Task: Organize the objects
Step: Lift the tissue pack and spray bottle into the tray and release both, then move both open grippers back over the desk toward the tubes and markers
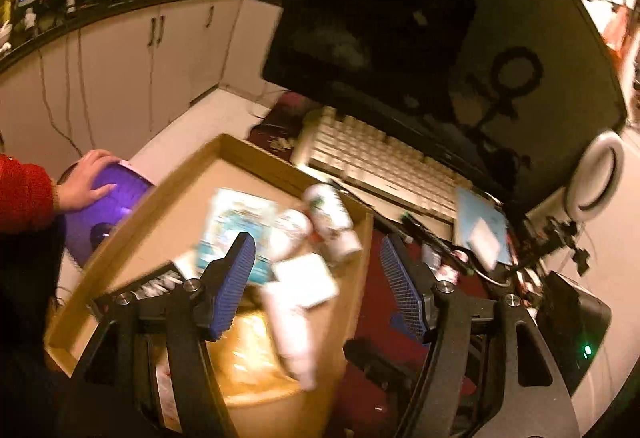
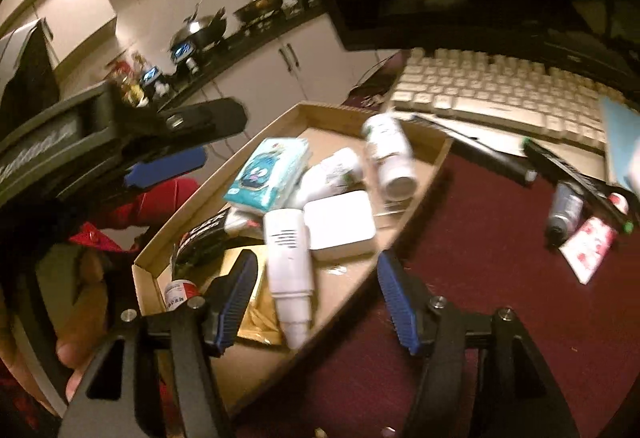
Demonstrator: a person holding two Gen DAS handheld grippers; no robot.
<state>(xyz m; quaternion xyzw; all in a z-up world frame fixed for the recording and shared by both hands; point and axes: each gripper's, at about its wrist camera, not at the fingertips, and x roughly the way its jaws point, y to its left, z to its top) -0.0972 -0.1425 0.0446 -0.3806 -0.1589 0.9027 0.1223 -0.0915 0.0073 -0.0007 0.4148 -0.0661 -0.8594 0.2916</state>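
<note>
A shallow cardboard box (image 1: 256, 154) (image 2: 424, 174) on the desk holds a teal tissue pack (image 1: 236, 218) (image 2: 268, 170), a white bottle (image 1: 332, 222) (image 2: 390, 154), a flat white square case (image 1: 306, 280) (image 2: 340, 226), a white tube-shaped device (image 1: 292, 334) (image 2: 290, 270) and a golden packet (image 1: 248, 354) (image 2: 260, 314). My left gripper (image 1: 316, 266) hovers open over the box's near end, its pads apart from everything. My right gripper (image 2: 316, 278) is open above the box's near corner, gripping nothing. Both views are motion-blurred.
A cream keyboard (image 1: 380, 158) (image 2: 500, 94) and a dark monitor (image 1: 440, 18) stand behind the box. Pens (image 2: 492, 158), a small dark tube (image 2: 564, 210) and a red-white packet (image 2: 588, 250) lie on the dark red mat (image 2: 480, 278). A person's hand (image 1: 84, 178) rests on a purple object (image 1: 108, 206).
</note>
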